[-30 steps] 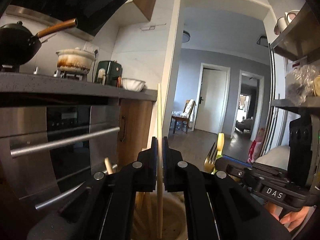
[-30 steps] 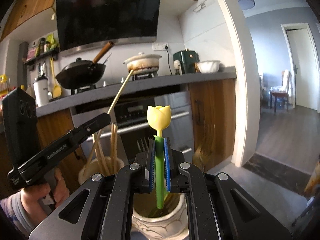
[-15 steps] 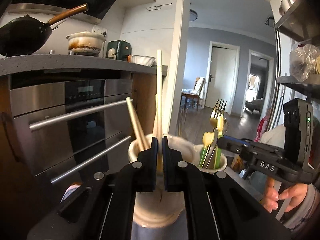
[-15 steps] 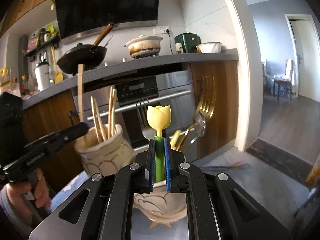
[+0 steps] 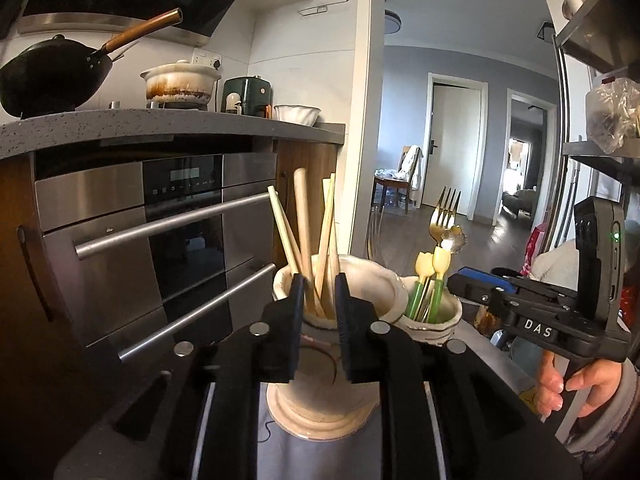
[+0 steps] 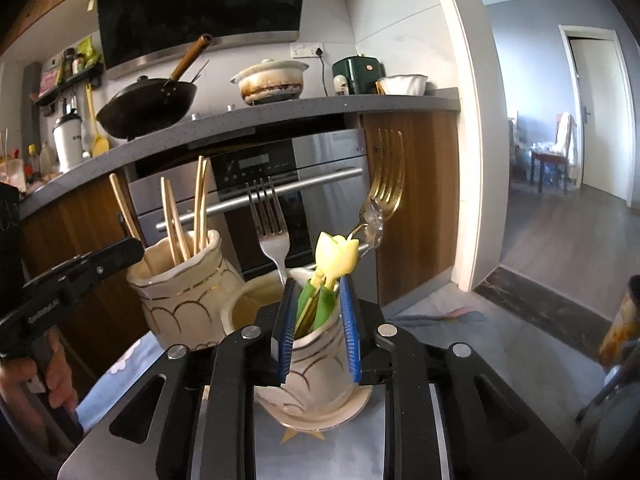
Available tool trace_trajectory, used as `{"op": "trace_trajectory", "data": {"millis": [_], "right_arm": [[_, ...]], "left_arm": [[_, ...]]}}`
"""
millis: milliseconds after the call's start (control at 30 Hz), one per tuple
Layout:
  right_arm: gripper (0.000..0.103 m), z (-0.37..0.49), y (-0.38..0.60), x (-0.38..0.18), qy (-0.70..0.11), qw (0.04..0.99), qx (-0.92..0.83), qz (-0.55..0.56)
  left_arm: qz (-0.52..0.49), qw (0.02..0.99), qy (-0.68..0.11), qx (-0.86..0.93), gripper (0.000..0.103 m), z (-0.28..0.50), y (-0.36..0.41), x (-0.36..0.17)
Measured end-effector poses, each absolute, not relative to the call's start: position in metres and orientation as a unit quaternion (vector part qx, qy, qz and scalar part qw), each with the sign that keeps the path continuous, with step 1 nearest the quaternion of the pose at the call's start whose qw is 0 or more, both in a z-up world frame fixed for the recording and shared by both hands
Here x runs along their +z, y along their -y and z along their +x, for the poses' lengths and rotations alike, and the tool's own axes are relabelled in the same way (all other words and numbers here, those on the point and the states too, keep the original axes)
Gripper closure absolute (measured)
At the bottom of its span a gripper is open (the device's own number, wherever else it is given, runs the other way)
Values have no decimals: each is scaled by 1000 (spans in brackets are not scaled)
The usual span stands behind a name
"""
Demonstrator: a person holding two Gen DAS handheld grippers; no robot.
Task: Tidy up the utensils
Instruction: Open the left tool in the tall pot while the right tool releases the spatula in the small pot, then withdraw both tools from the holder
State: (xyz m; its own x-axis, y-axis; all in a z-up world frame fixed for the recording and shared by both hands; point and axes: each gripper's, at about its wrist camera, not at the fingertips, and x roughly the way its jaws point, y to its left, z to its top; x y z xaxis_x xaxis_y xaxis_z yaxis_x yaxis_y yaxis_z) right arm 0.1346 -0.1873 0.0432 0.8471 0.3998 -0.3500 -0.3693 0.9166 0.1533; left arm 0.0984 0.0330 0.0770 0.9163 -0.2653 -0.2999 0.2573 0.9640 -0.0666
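My left gripper point(image 5: 319, 300) hangs at the rim of a cream ceramic holder point(image 5: 320, 396), its jaws opening. Wooden chopsticks point(image 5: 304, 232) stand loose in the holder between the pads, not pressed. My right gripper point(image 6: 317, 308) is over a smaller gold-lined cup point(image 6: 316, 384), its blue pads also opening. Green utensils with yellow tulip tops point(image 6: 336, 254) lean free between those pads. A silver fork point(image 6: 270, 220) and a gold fork point(image 6: 386, 176) stand in the same cup. The chopstick holder point(image 6: 180, 300) sits just left of it.
Both cups rest on a pale cloth-covered surface point(image 6: 432, 308). Behind them is a steel oven point(image 5: 160, 240) under a grey counter point(image 5: 120, 124) with a wok, a stained pot and a green appliance. A metal shelf rack point(image 5: 592, 152) stands at the right. A hand point(image 5: 568, 388) holds the right tool.
Both grippers came down over the cups. The left let go of the chopstick, which now leans among the others. The right let go of the tulip utensil, which tilted in its cup.
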Motion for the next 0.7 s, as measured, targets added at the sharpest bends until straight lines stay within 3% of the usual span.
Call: {"op": "trace_trajectory", "data": {"millis": [133,233,367,700], "right_arm": [[80,121,195,43,-189,963,189,37],[75,111,200,42,-187,964,185,38],[72,98,202,36,-185,965,182,28],[47,67,200,22,-167,972,167,-13]], "left_arm": [[-6,979,-159,-126,86,88,-35,75],[-4,979,-165,-118,72,78,-40,71],[2,979,-171,-110,67,65,-41,61],[29,981,-158,-105,43,36,-32,42]]}}
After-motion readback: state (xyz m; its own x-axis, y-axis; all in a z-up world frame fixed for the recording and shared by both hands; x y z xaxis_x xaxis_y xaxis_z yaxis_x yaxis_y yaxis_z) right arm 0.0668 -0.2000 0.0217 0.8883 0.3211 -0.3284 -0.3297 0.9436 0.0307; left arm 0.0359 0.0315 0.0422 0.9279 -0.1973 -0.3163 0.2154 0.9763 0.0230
